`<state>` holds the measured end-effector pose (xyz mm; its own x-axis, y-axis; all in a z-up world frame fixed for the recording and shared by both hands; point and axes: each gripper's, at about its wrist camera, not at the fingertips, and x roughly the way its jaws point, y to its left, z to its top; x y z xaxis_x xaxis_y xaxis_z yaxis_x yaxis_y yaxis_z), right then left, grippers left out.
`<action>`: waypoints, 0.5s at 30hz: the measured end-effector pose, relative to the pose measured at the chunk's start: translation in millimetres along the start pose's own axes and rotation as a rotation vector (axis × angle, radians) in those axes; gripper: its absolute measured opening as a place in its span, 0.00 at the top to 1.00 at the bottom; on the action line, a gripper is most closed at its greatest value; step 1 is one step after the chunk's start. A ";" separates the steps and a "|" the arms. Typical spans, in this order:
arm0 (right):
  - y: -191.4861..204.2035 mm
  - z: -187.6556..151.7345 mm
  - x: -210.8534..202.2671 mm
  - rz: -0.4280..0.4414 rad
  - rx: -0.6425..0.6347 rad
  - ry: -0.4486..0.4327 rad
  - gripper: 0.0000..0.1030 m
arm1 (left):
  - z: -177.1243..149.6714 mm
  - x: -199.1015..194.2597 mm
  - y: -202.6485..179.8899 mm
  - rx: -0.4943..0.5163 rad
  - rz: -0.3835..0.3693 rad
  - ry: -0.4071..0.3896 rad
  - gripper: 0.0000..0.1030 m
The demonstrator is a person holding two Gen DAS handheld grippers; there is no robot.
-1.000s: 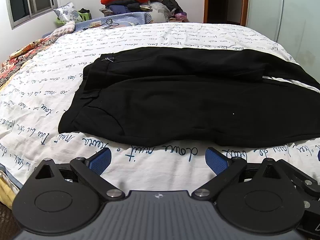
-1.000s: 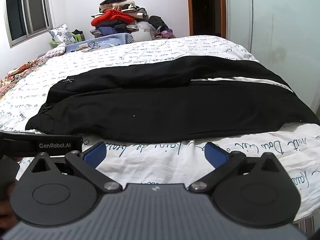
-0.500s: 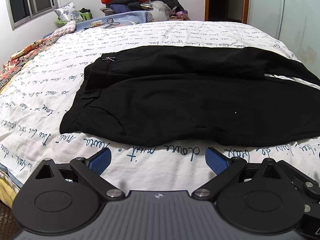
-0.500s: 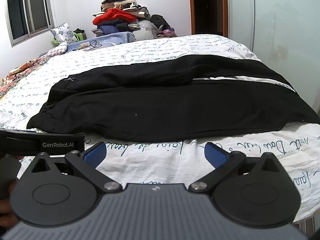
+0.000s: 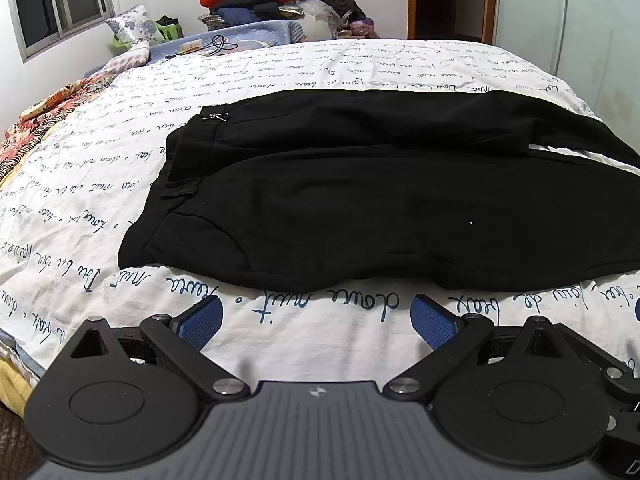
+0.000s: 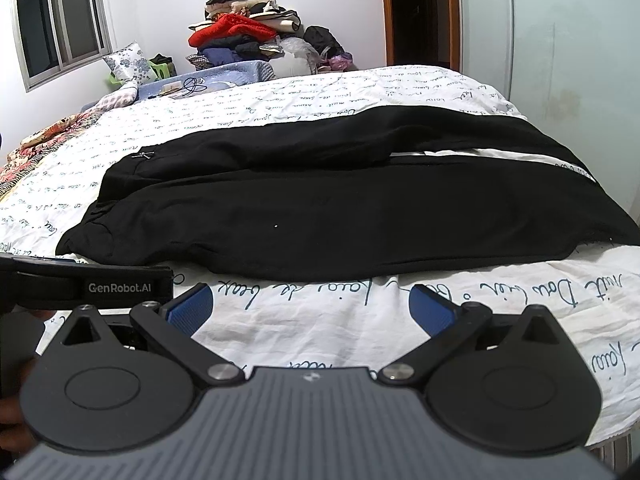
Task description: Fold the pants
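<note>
The left gripper (image 5: 316,322) hangs over the near edge of the bed with its blue pads (image 5: 200,322) spread wide and nothing between them; the right gripper (image 6: 310,308) sits just to its right, likewise spread and empty, and the left one's black body with its white lettering shows at the left edge of the right wrist view. Just beyond both sets of fingertips the black pants (image 5: 380,200) lie flat across the white bedsheet (image 5: 304,68) printed with dark script, waistband to the left, legs running off to the right. The two legs lie side by side, the far one parting from the near one toward the right so that a strip of sheet shows between them. At the far end of the bed stands a pile of clothes (image 6: 244,30), a floral pillow (image 6: 128,62) to its left
</note>
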<state>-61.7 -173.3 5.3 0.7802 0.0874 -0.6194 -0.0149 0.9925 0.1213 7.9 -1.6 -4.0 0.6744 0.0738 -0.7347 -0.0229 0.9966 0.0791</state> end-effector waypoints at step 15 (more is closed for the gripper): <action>0.2 -1.2 -0.3 0.005 0.001 0.004 0.00 | -1.4 1.1 -1.3 0.006 0.002 0.004 0.02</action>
<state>-62.6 -173.1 4.6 0.7779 0.0929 -0.6215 -0.0182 0.9919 0.1255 7.7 -2.7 -5.9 0.6716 0.0754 -0.7371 -0.0192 0.9962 0.0845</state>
